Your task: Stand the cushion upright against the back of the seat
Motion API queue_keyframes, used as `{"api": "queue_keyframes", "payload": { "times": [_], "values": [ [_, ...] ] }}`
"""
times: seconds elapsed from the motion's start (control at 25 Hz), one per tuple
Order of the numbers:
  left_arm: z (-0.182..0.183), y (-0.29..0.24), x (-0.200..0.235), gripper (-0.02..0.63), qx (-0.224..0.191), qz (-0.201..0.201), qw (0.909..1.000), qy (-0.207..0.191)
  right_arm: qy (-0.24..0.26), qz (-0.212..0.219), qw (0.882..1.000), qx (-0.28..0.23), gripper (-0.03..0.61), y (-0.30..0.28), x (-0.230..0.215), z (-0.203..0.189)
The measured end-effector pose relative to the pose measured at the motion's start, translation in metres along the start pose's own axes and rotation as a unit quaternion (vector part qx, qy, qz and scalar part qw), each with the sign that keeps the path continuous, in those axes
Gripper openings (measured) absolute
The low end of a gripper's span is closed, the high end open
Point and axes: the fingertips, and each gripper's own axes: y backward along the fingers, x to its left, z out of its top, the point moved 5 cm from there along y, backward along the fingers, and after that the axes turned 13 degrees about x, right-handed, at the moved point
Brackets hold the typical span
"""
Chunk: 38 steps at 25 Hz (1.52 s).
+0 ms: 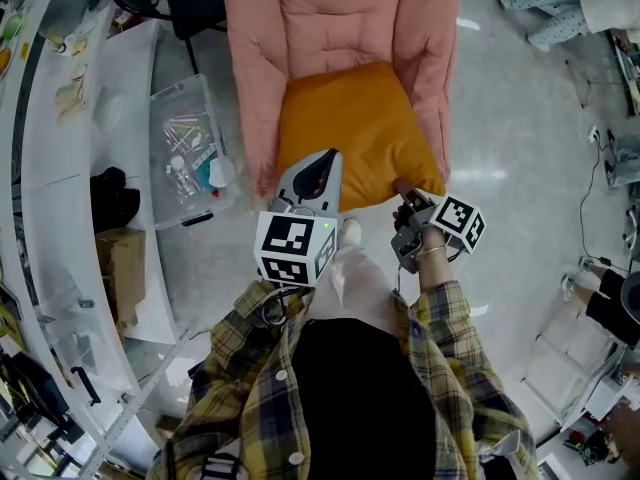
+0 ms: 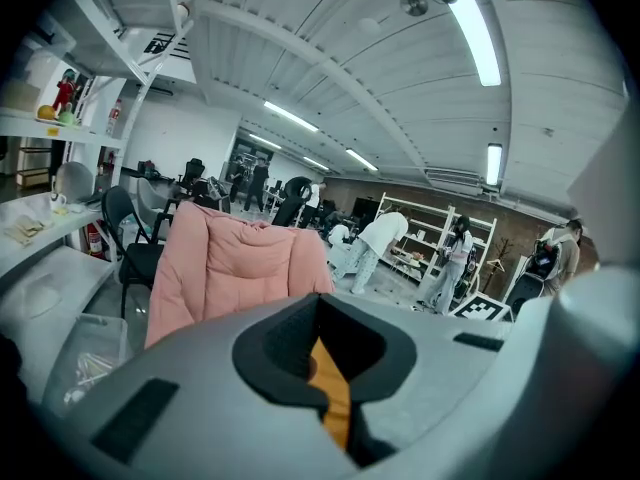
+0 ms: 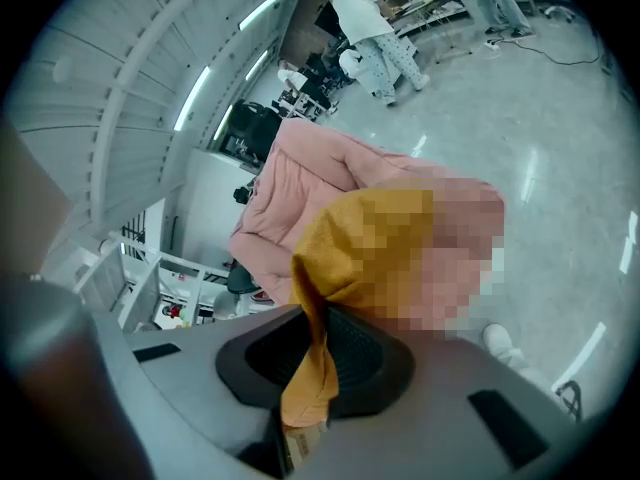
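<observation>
Plaid shirt (image 1: pixel 250 368) nearest the lens. Left gripper (image 1: pixel 322 168): jaws closed on a thin fold of the orange cushion (image 1: pixel 350 128) at its near left corner. Right gripper (image 1: pixel 404 196): clamped on the near right corner, with fabric bunched between the jaws. The cushion lies on the seat of the pink padded chair (image 1: pixel 330 18), far edge towards the backrest, not yet upright. Risk: both grips take only edge fabric. The filling's weight may pull a corner free and flop the cushion onto the floor (image 1: pixel 520 168). An uneven lift would twist it.
</observation>
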Motion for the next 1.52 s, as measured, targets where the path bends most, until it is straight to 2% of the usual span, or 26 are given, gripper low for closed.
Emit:
{"api": "queue_keyframes", "payload": {
  "times": [0.2,0.4,0.56,0.96,1.08,1.24,1.52],
  "values": [
    [0.012,0.016,-0.002,0.005,-0.022,-0.011,0.9997,-0.006,-0.015,0.043,0.998,-0.048,0.058,-0.002,0.031,0.026],
    [0.021,0.027,-0.010,0.004,-0.036,-0.019,0.9991,-0.016,-0.005,0.084,0.993,-0.082,0.055,-0.006,0.069,0.058],
    [0.034,0.027,-0.018,0.004,-0.051,-0.021,0.9984,-0.011,0.015,0.105,0.991,-0.083,0.052,-0.012,0.100,0.082],
    [0.076,0.009,-0.035,0.005,-0.098,0.012,0.9951,0.000,0.013,0.176,0.981,-0.078,0.040,-0.042,0.172,0.145],
    [0.078,0.008,-0.035,0.004,-0.102,0.019,0.9946,0.005,0.011,0.194,0.978,-0.074,0.028,-0.049,0.192,0.150],
    [0.078,0.012,-0.032,0.005,-0.107,0.025,0.9940,0.006,-0.019,0.217,0.973,-0.076,0.026,-0.051,0.206,0.144],
    [0.076,0.036,-0.032,0.005,-0.125,0.027,0.9918,0.003,-0.059,0.257,0.958,-0.114,0.023,-0.013,0.222,0.125]
  ]
}}
